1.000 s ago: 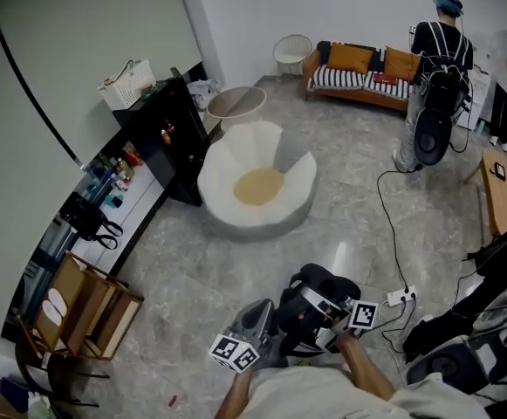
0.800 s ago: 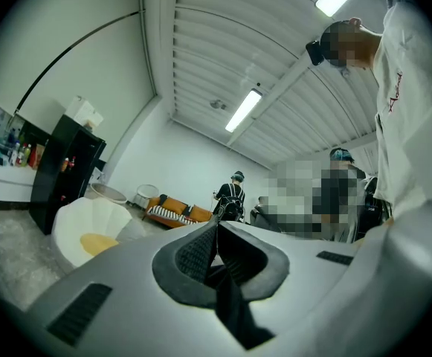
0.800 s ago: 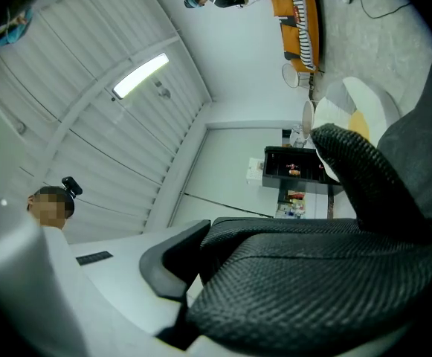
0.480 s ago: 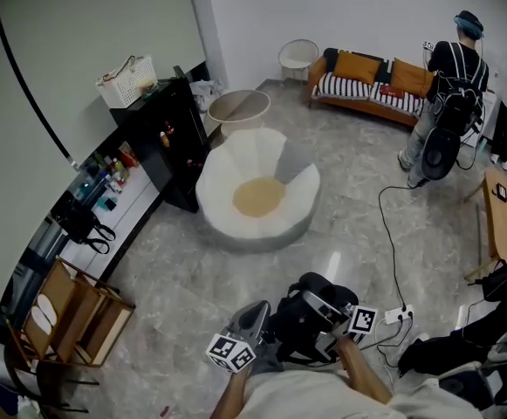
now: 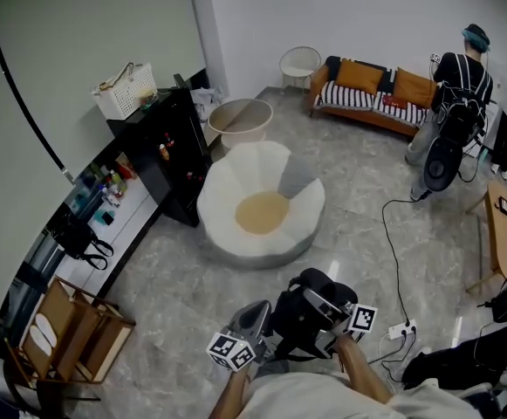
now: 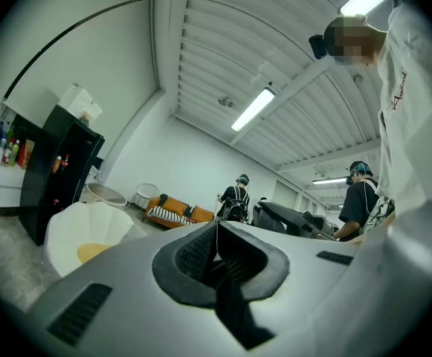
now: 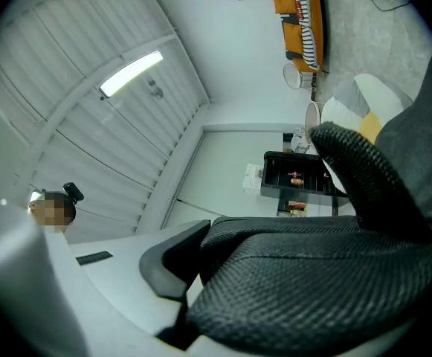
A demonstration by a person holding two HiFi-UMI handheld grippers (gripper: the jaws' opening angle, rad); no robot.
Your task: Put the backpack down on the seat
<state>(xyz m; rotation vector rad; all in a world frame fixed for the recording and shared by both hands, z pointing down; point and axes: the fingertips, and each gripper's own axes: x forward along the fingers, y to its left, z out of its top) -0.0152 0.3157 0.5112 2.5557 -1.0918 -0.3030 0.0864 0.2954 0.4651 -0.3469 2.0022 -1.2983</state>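
Observation:
A black backpack (image 5: 305,321) hangs in front of me at the bottom of the head view, above the grey floor. My right gripper (image 5: 330,309) is shut on its black mesh strap (image 7: 312,288), which fills the space between the jaws of my right gripper (image 7: 199,268). My left gripper (image 5: 255,317) sits just left of the backpack. In its own view the left gripper (image 6: 217,255) has its jaws together, with no fabric showing between them. The seat (image 5: 227,177), a white petal-shaped chair with a tan cushion, stands on the floor ahead; it also shows as the seat (image 6: 82,233).
A black cabinet (image 5: 170,142) with a white basket (image 5: 124,88) stands left of the seat, and a round tub (image 5: 240,116) behind it. A sofa (image 5: 371,90) and a person (image 5: 458,94) are at the far right. A power strip (image 5: 406,328) and cable lie right of me. A wooden crate (image 5: 83,326) stands at left.
The head view has swung a little, so the seat sits slightly lower and the far person further right. Both grippers and the backpack keep their places.

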